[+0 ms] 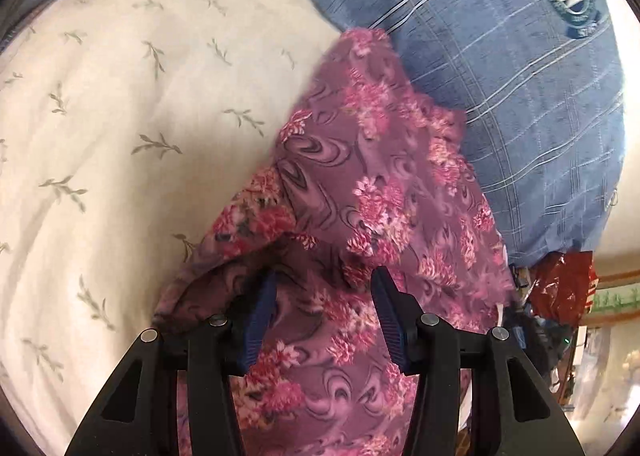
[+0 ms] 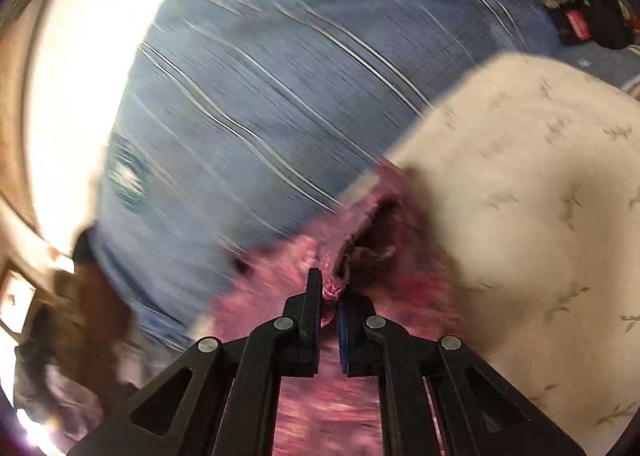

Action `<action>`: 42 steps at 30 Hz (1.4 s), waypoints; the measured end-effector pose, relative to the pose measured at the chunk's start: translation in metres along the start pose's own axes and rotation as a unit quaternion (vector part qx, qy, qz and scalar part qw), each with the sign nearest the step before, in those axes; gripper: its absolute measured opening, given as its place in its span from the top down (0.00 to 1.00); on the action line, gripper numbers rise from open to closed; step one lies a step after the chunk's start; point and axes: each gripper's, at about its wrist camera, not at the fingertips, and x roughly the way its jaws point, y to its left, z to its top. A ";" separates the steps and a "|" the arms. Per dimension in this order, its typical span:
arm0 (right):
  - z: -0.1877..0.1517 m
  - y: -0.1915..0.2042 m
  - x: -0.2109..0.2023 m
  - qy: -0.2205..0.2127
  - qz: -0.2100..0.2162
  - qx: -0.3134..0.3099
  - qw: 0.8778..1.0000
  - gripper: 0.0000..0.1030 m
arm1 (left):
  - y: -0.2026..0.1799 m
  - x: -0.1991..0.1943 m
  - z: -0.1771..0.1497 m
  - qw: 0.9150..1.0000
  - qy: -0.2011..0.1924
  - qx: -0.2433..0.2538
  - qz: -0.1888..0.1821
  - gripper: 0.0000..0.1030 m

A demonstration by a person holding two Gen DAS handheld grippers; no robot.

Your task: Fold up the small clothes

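Your right gripper (image 2: 329,292) pinches an edge of the floral garment (image 1: 360,192), ready to carry it over for a fold. Your left gripper (image 1: 324,312) hovers half-open above the garment, gripping nothing. It lies across the cream pillow (image 1: 140,96) and blue blanket (image 1: 500,76).

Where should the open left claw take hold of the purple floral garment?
On the folded edge of the purple floral garment by the cream leaf-print cloth. That raised fold lies just ahead of the left claw; come straight forward and down.
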 end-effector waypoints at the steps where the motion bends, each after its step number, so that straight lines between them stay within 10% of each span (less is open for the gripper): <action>1: -0.002 -0.001 0.002 0.012 -0.005 0.004 1.000 0.93 | -0.002 -0.001 0.001 1.000 -0.002 0.001 0.000 0.53; 4: -0.007 0.004 -0.011 -0.015 0.038 0.011 0.999 0.89 | -0.009 0.002 0.000 0.999 -0.004 0.026 0.019 0.53; 7: -0.013 0.006 0.018 0.054 -0.064 -0.049 0.995 0.92 | -0.018 0.009 -0.001 0.999 -0.007 0.037 0.039 0.53; 10: -0.011 0.012 0.001 0.033 -0.060 -0.053 0.996 0.95 | -0.028 0.007 -0.006 0.997 0.007 0.056 0.053 0.53; 14: -0.021 0.017 -0.043 0.001 -0.060 -0.074 0.995 0.81 | -0.023 -0.010 -0.030 0.994 0.021 0.089 0.055 0.53; 16: -0.033 0.000 -0.038 0.062 -0.104 -0.081 0.989 0.62 | -0.013 -0.015 -0.042 0.993 0.030 0.094 0.059 0.52; 18: -0.048 -0.012 -0.049 0.068 -0.119 -0.087 0.987 0.84 | -0.006 -0.024 -0.057 0.994 0.032 0.099 0.046 0.52; 24: -0.094 -0.018 -0.124 0.036 -0.049 -0.067 0.996 0.68 | 0.005 -0.076 -0.099 0.984 0.033 0.170 0.048 0.52; 30: -0.156 -0.049 -0.164 0.064 -0.112 -0.100 0.987 0.66 | 0.039 -0.113 -0.141 0.978 0.052 0.191 0.071 0.45; 42: -0.220 -0.084 -0.178 0.152 -0.077 -0.061 0.984 0.66 | 0.084 -0.110 -0.208 0.967 0.131 0.201 0.084 0.45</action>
